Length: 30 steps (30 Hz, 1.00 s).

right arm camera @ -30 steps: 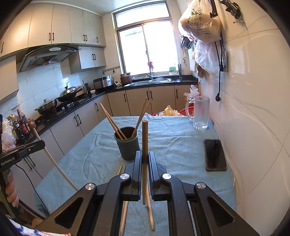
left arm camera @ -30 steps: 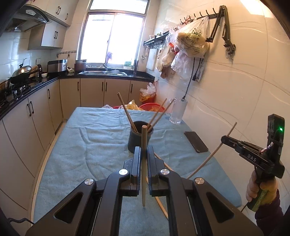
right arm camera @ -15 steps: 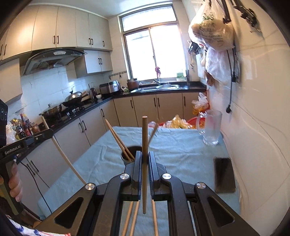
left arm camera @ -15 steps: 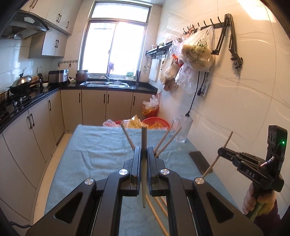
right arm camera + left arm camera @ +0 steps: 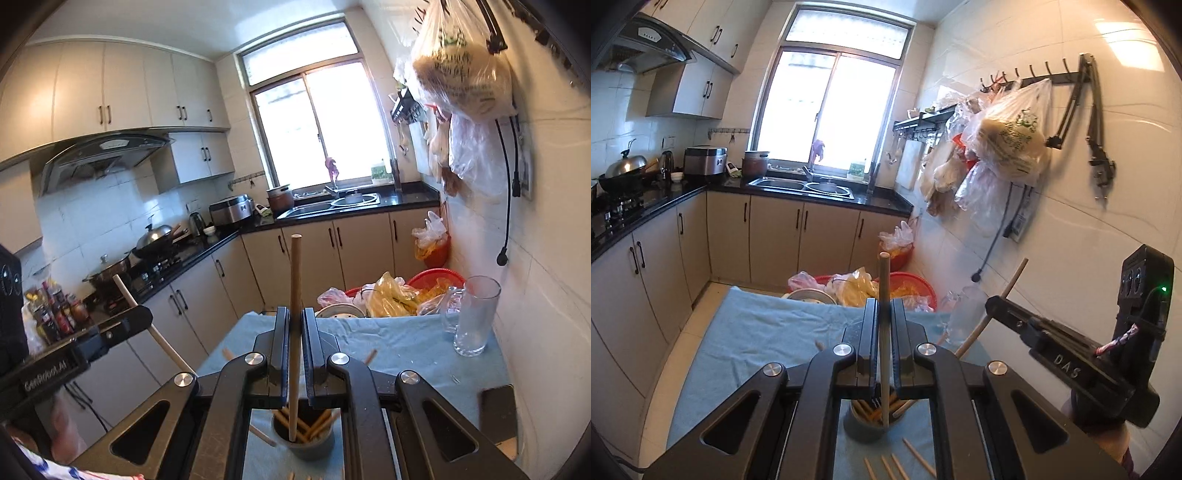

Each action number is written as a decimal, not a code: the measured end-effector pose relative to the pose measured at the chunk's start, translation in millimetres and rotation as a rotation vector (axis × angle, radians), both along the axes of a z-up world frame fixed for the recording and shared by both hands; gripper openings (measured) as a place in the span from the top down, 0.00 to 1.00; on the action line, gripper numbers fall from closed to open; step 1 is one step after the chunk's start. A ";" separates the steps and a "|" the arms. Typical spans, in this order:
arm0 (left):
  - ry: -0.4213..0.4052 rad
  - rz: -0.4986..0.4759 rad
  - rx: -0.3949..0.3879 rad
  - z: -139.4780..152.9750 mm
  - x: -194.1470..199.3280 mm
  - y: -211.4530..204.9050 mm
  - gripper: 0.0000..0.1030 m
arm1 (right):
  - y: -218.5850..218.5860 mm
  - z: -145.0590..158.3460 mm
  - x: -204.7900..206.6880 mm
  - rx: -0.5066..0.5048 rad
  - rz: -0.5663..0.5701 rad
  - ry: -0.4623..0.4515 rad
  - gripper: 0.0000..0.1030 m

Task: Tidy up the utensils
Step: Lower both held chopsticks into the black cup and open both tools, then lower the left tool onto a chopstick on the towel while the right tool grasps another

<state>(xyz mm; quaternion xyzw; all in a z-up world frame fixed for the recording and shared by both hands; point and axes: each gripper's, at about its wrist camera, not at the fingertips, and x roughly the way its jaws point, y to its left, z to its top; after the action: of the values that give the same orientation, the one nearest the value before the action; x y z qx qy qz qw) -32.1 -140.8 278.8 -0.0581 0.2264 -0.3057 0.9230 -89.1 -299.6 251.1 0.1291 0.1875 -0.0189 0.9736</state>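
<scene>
Each chopstick is a light, stiff wooden rod, smooth enough to slip or pivot in a pinch, so a hold near mid-length seems best. The left gripper [image 5: 884, 343] is clamped on one chopstick [image 5: 884, 291], upright, its lower tip over the cup [image 5: 871, 424]. The right gripper [image 5: 294, 343] is likewise clamped on its own chopstick [image 5: 295, 273], whose tip hangs in the cup's mouth among sticks already stored. Both point somewhat downward over the cup, side by side. More loose chopsticks [image 5: 901, 463] lie on the blue cloth [image 5: 757, 325] just in front of the cup.
</scene>
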 end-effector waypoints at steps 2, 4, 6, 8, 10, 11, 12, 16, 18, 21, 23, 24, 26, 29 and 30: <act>0.001 0.012 0.012 -9.7 10.6 -7.1 0.94 | 0.0 -6.6 12.5 -0.014 -0.018 0.008 0.93; 0.027 0.006 0.033 -26.6 25.5 -18.2 0.94 | 1.2 -18.7 25.2 -0.032 -0.035 0.025 0.93; 0.066 -0.002 0.048 -40.6 35.4 -25.6 0.94 | -1.0 -33.0 34.6 -0.026 -0.038 0.054 0.93; 0.111 -0.007 0.059 -54.6 42.3 -30.4 0.94 | -1.8 -46.7 44.2 -0.015 -0.038 0.089 0.93; 0.126 -0.017 0.071 -63.1 42.9 -34.6 0.94 | -1.6 -57.3 50.5 -0.016 -0.038 0.114 0.93; 0.123 -0.023 0.080 -65.2 41.6 -36.4 0.94 | -2.3 -61.3 53.9 -0.017 -0.037 0.129 0.93; 0.117 -0.024 0.086 -66.5 39.3 -36.3 0.94 | -2.8 -64.6 57.3 -0.015 -0.035 0.142 0.93; 0.075 -0.007 0.091 -60.5 29.5 -31.1 0.87 | -8.0 -73.5 68.3 0.014 -0.035 0.173 0.93; 0.069 -0.006 0.081 -56.3 25.4 -25.9 0.72 | -12.6 -75.1 73.1 0.035 -0.046 0.180 0.89; 0.047 0.015 0.065 -49.1 18.0 -15.4 0.62 | -19.1 -74.0 75.6 0.064 -0.051 0.177 0.74; 0.037 0.019 0.060 -44.4 12.0 -8.5 0.61 | -19.0 -70.9 73.5 0.062 -0.050 0.168 0.71; 0.037 0.020 0.058 -42.6 9.9 -5.9 0.60 | -18.4 -68.1 71.5 0.057 -0.052 0.164 0.71; 0.038 0.027 0.046 -39.1 2.9 2.4 0.60 | -16.5 -62.9 64.1 0.051 -0.053 0.152 0.71; 0.040 0.033 0.026 -35.1 -8.8 15.2 0.57 | -11.9 -52.2 47.3 0.042 -0.051 0.121 0.69; 0.038 0.036 0.015 -34.4 -15.4 22.5 0.55 | -9.4 -48.2 39.7 0.031 -0.050 0.109 0.67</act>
<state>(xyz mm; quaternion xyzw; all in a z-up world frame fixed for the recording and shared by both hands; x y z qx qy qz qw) -47.5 -118.3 244.4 -0.0609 0.2451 -0.2861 0.9243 -49.4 -309.0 203.0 0.1477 0.2372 -0.0472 0.9590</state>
